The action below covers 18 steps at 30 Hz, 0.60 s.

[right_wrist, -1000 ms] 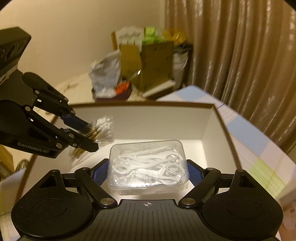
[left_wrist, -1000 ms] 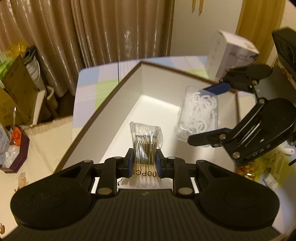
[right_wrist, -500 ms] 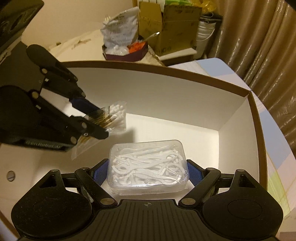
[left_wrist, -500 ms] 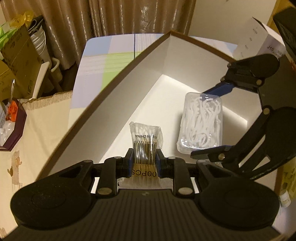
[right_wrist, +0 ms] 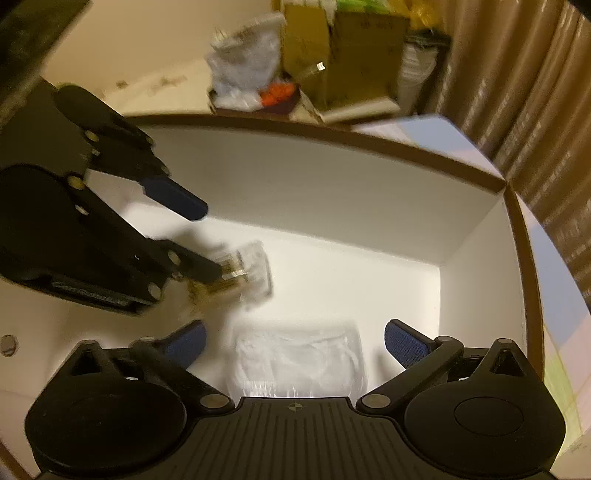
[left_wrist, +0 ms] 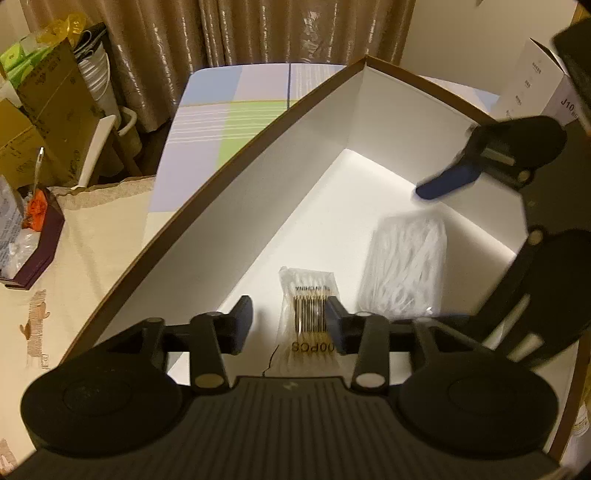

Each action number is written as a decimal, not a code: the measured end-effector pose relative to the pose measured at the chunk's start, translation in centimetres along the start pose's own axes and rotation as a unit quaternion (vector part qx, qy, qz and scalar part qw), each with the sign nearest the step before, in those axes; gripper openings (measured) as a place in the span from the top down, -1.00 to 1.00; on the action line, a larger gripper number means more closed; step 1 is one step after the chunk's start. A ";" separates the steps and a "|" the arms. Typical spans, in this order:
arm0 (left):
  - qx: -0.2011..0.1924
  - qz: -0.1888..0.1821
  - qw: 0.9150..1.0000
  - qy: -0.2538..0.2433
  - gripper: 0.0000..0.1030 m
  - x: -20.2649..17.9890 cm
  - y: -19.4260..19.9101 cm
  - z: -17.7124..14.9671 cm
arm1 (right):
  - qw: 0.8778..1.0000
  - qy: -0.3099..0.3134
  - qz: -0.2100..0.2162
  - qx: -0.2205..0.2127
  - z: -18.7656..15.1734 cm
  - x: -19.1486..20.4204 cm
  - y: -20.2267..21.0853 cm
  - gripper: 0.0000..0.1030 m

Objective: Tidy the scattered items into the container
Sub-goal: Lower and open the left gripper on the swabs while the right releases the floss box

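A white box with a brown rim (left_wrist: 229, 162) (right_wrist: 314, 192) fills both views. Inside it, my left gripper (left_wrist: 288, 321) (right_wrist: 199, 236) hangs with its jaws opening. The clear pack of cotton swabs (left_wrist: 308, 314) (right_wrist: 243, 273) lies loose between them, with a gap on its left side. Beside it, my right gripper (right_wrist: 295, 341) (left_wrist: 447, 251) has its jaws opening wide. The clear case of white floss picks (right_wrist: 295, 362) (left_wrist: 404, 269), blurred, lies between its blue pads (right_wrist: 402, 341) without touching them.
The box stands on a checked cloth (left_wrist: 221, 122) (right_wrist: 554, 280). A white carton (left_wrist: 535, 85) stands behind the box. Cardboard boxes (left_wrist: 44, 110) (right_wrist: 354, 48), a dark tray of small things (left_wrist: 33, 236) and brown curtains (left_wrist: 277, 33) lie beyond the table.
Both hands came down into the box. Both pairs of jaws then spread, letting go of the swab pack and the floss case, which now sit lower and blurred.
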<state>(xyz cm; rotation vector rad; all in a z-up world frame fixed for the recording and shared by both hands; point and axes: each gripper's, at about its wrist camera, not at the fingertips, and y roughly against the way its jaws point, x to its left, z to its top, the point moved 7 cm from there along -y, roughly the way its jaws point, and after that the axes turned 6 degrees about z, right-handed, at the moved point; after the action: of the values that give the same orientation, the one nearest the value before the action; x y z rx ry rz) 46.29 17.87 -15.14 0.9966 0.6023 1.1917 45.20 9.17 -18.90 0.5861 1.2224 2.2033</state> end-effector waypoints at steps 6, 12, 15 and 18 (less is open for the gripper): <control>-0.003 0.013 1.000 -0.003 -0.31 0.1 0.9 -0.3 | 1.000 -0.013 0.020 -0.003 -0.4 1.1 2.1 -1.00; 0.004 0.015 1.000 -0.002 -0.55 -0.2 1.5 -1.1 | 1.000 -0.009 0.014 -0.001 -1.5 2.6 3.4 -1.00; 0.003 0.016 1.000 0.004 -0.65 -0.3 2.2 -1.6 | 1.000 -0.011 0.007 -0.004 -2.1 3.2 4.2 -1.00; 0.003 0.019 1.000 0.009 -0.72 -0.4 2.9 -2.0 | 1.000 -0.016 -0.002 -0.012 -2.5 3.7 5.2 -1.00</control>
<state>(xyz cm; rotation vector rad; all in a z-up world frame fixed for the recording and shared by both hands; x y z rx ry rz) 43.10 18.26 -13.57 1.0064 0.6043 1.2344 39.60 7.71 -15.25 0.6069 1.1784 2.1933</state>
